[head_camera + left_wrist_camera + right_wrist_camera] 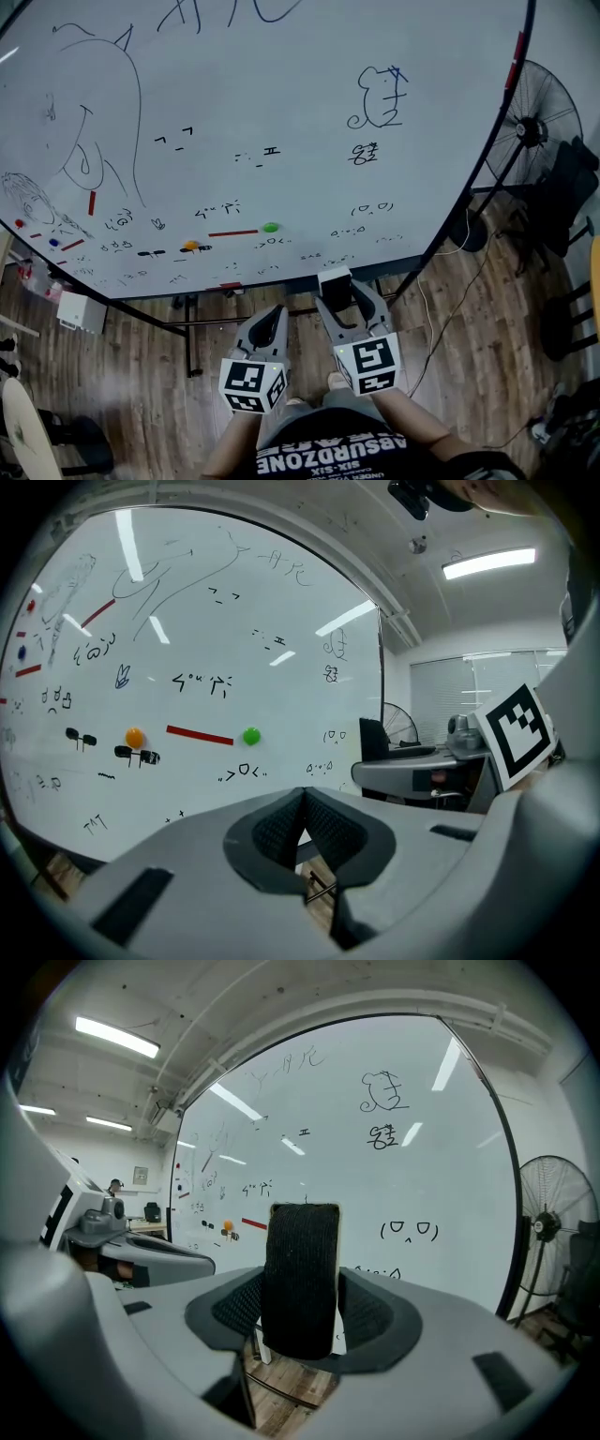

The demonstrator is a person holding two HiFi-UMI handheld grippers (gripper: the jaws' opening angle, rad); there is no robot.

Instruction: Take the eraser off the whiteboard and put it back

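The eraser [302,1279], a white block with a black felt face, stands upright between the jaws of my right gripper [302,1309], which is shut on it. In the head view the eraser [335,278] shows as a white block at the tips of the right gripper [349,292], just in front of the whiteboard's [281,103] lower edge. My left gripper [271,323] hangs beside it on the left, shut and empty; its pads [323,829] meet in the left gripper view. The whiteboard [412,1157] carries scribbles and doodles.
Round magnets, green [270,227] and orange [190,246], and red strip magnets [232,232] stick to the board. A standing fan [534,117] and a dark chair [572,187] are at the right. Cables run over the wooden floor [450,319]. A white box [81,311] hangs below the board's left.
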